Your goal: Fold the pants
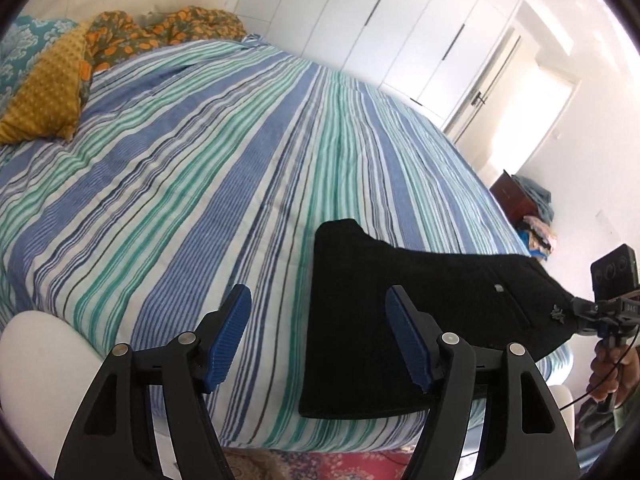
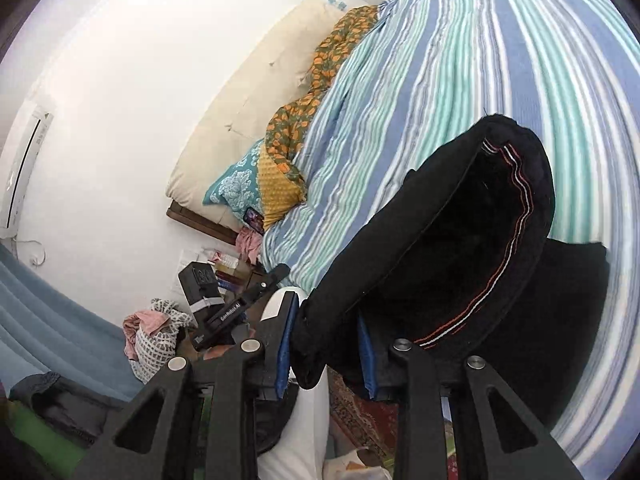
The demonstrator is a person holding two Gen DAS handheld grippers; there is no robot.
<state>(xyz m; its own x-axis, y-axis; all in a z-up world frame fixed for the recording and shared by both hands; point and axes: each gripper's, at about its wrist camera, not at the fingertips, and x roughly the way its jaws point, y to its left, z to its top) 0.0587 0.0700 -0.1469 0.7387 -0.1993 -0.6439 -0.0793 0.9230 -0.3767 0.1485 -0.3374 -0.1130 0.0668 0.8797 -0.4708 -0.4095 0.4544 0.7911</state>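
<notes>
Black pants (image 1: 420, 312) lie partly folded on the striped bed (image 1: 224, 184) near its front right corner, one end lifted off the bed at the right. My left gripper (image 1: 318, 336) is open and empty, its blue pads just left of the pants' folded edge. My right gripper (image 2: 326, 350) is shut on the pants' waistband (image 2: 440, 240), holding it up over the bed edge; the inner band with red and white stitching shows. The right gripper also shows in the left wrist view (image 1: 600, 308), at the far right.
Yellow and patterned pillows (image 1: 44, 92) lie at the head of the bed. White wardrobe doors (image 1: 380, 20) stand behind. A cluttered nightstand (image 2: 216, 280) and a clothes pile (image 2: 156, 332) sit on the floor. A red rug (image 1: 320, 462) lies under the bed edge.
</notes>
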